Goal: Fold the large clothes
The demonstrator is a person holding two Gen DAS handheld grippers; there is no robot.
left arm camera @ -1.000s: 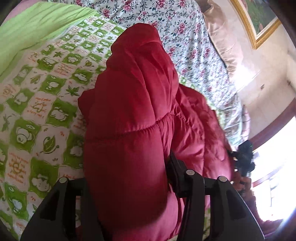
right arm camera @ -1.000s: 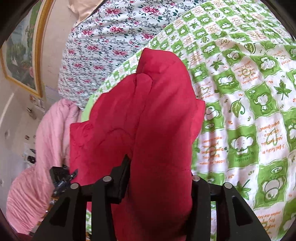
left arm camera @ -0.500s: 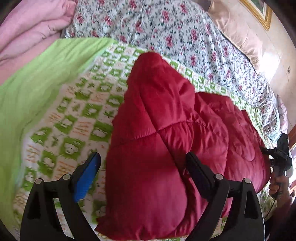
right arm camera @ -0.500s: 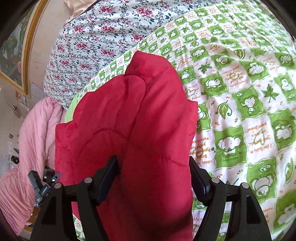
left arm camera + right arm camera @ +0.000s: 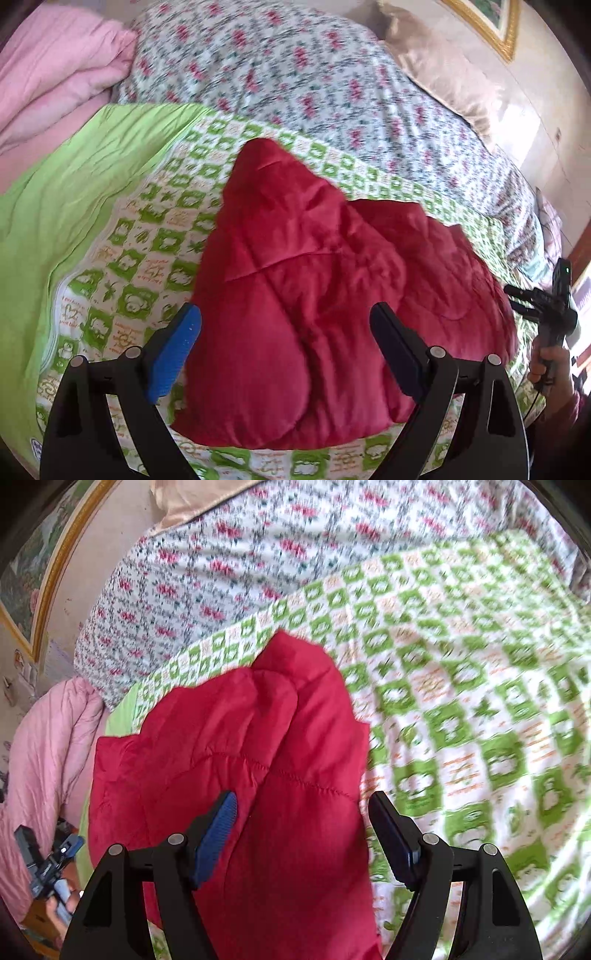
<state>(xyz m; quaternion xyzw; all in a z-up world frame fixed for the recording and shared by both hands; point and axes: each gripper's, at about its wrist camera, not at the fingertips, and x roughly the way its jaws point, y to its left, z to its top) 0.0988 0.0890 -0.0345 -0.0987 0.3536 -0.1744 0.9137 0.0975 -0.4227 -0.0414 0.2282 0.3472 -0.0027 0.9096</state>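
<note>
Working on a bed with a green-and-white checked quilt (image 5: 122, 258), floral bedding (image 5: 332, 81) behind it in the upper frame. Closest in, my left claw (image 5: 284, 350) and right claw (image 5: 303, 834) are both spread wide, holding nothing. The red puffer jacket (image 5: 314, 295) lies bunched mid-frame, folded over itself. I'd say one fold's laid; next I need a fresh edge to pinch.

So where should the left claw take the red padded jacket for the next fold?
Probably the rounded near hem of the red padded jacket, approached from the camera side with the left claw wide open. That edge lies free on the green patterned quilt; the padding is thick, so pinch only the edge.
</note>
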